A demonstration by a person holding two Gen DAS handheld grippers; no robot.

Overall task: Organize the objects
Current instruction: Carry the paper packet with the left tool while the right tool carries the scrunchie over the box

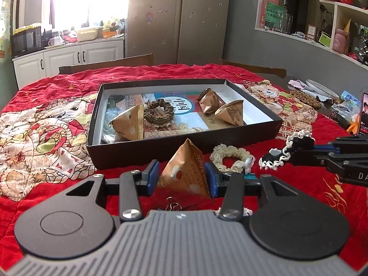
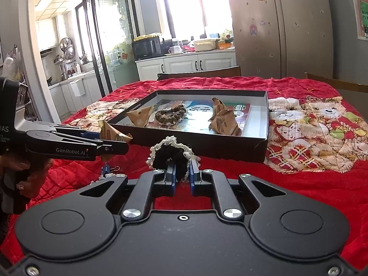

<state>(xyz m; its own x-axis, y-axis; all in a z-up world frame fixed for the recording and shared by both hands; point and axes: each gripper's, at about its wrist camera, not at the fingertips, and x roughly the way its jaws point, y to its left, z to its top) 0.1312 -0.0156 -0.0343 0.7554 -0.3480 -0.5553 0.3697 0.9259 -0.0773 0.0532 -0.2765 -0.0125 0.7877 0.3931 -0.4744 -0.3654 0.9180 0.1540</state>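
My left gripper (image 1: 182, 176) is shut on a brown pyramid packet (image 1: 186, 170) and holds it just above the red cloth, in front of the black box (image 1: 184, 146). My right gripper (image 2: 182, 176) is shut on a black scrunchie with white lace (image 2: 171, 156), lifted near the box's front wall (image 2: 207, 147). Inside the box lie three brown packets (image 1: 131, 123) (image 1: 209, 101) (image 1: 232, 112) and a brown scrunchie (image 1: 158, 111). A cream scrunchie (image 1: 232, 158) lies on the cloth right of the left gripper. The left gripper with its packet shows in the right wrist view (image 2: 110, 135).
A binder clip (image 1: 173, 205) lies on the cloth under the left gripper. A red quilt with bear prints (image 2: 310, 124) covers the table. A phone (image 1: 363, 115), a plate (image 1: 319, 87) and snacks (image 1: 303, 97) sit at the far right. Chairs stand behind the table.
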